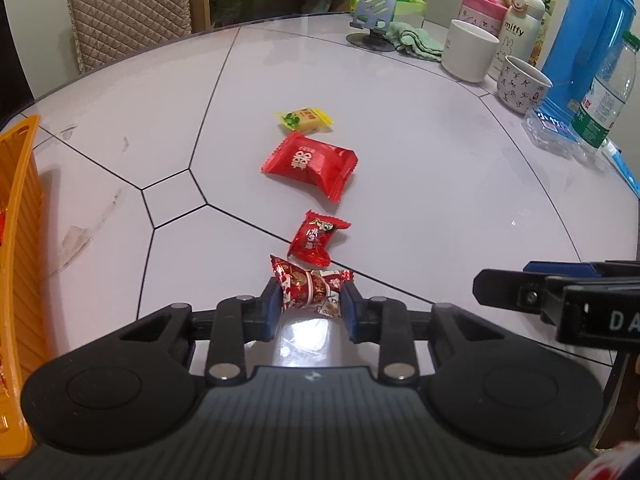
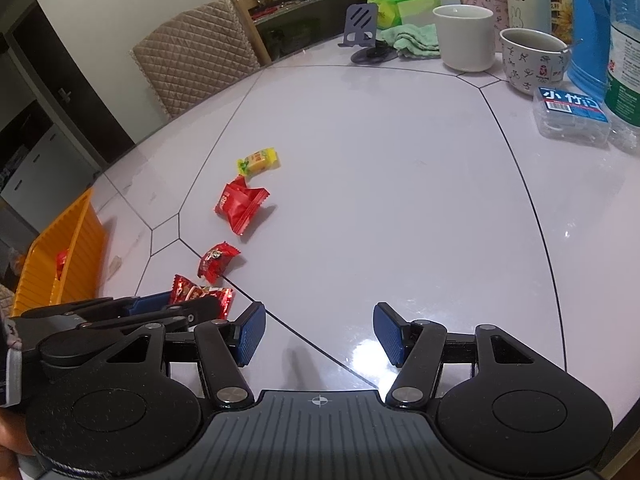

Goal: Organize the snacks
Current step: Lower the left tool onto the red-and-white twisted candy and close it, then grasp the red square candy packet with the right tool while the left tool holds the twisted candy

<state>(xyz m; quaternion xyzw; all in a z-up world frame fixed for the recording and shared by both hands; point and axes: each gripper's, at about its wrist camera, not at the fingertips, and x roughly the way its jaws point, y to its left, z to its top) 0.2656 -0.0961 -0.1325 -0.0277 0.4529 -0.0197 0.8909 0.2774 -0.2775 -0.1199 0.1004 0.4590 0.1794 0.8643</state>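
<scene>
We have the left gripper [image 1: 308,300] clamped on the nearest snack, a red patterned candy [image 1: 310,286] at the lower middle of the left wrist view; both blue pads press its crinkled wrapper from either side, and it seems to rest on the white table [image 1: 420,184], though we cannot tell whether it has begun to lift. The right gripper [image 2: 319,334] hangs over bare table at the lower middle of its own view, its jaws apart with nothing between them.

Three more snacks run in a line up the centre of the left view: a small red candy [image 1: 318,238] just above the held one; a larger red packet [image 1: 310,166] above that; a yellow candy [image 1: 304,120] just beyond it, close to the packet if not touching.

The orange basket [image 2: 70,256] stands at the left edge of the right wrist view; at least one red wrapper [image 2: 62,260] already lies inside, so we judge the sorting begun but far from finished; the pinched candy has yet to be carried there, and three pieces lie untouched.

Cups, bottles and a blue flask [image 1: 588,36] crowd the upper right, well apart from the snacks; we judge they play no part.
</scene>
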